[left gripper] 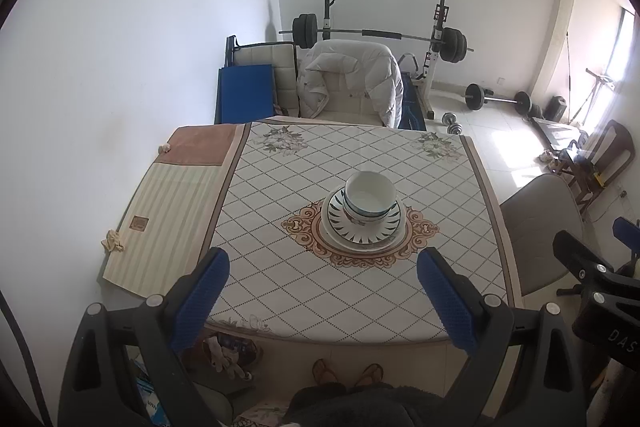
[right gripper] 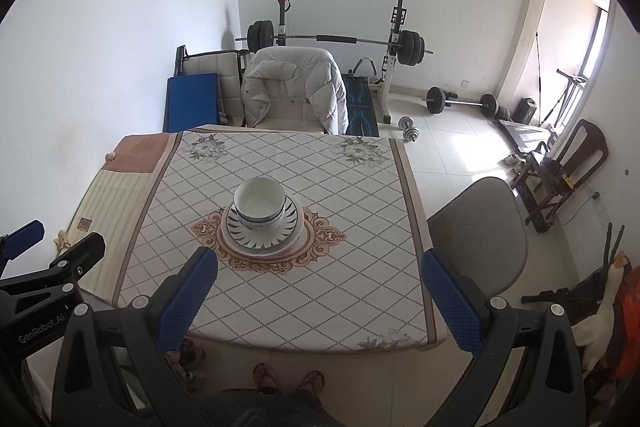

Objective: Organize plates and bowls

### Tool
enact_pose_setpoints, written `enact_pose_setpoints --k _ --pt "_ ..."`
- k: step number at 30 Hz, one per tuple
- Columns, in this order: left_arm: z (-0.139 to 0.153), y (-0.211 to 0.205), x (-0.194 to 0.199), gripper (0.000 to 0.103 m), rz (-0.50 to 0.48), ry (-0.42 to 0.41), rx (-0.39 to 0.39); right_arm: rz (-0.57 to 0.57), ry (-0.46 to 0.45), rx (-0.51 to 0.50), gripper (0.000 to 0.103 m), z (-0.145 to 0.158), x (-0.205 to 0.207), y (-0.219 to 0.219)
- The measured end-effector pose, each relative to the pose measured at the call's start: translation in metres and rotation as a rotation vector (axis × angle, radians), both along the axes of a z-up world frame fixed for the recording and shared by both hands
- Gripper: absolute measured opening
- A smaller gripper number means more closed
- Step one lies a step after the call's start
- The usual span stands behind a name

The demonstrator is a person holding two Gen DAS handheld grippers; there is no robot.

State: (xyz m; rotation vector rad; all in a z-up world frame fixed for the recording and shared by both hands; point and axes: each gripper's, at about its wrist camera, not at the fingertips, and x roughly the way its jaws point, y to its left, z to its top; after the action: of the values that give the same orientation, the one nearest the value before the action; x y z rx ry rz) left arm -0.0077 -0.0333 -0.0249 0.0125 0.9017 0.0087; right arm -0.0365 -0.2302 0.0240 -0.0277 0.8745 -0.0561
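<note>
Left tool: hanging near the counter's front edge, fingers spread wide, gripping nothing.
Bowls: sitting nested on the plates, mid-counter on the medallion, well apart from both tools.
Right tool: also gaping wide and carrying nothing.
Risk: glazed bowls are looking slippery; pinching one rim could be dragging its nested mate along, or tipping the stack.
Cloth: a snagged finger could be tugging it, shifting everything.
</note>
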Motion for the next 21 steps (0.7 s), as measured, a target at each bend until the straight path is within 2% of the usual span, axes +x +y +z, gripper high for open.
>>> enact_pose_setpoints --k 9,21 --pt "0.0019 -0.0004 -0.001 0.096 -0.027 -0.001 -0.014 -0.025 0.021 0.005 0.103 -0.0047 -0.0034 -0.0027" --pt "0.0042 -0.0001 -0.0007 0.096 -0.039 -0.009 -0.016 -0.049 0.003 -0.011 0.103 0.0015 -0.0089 -0.0048"
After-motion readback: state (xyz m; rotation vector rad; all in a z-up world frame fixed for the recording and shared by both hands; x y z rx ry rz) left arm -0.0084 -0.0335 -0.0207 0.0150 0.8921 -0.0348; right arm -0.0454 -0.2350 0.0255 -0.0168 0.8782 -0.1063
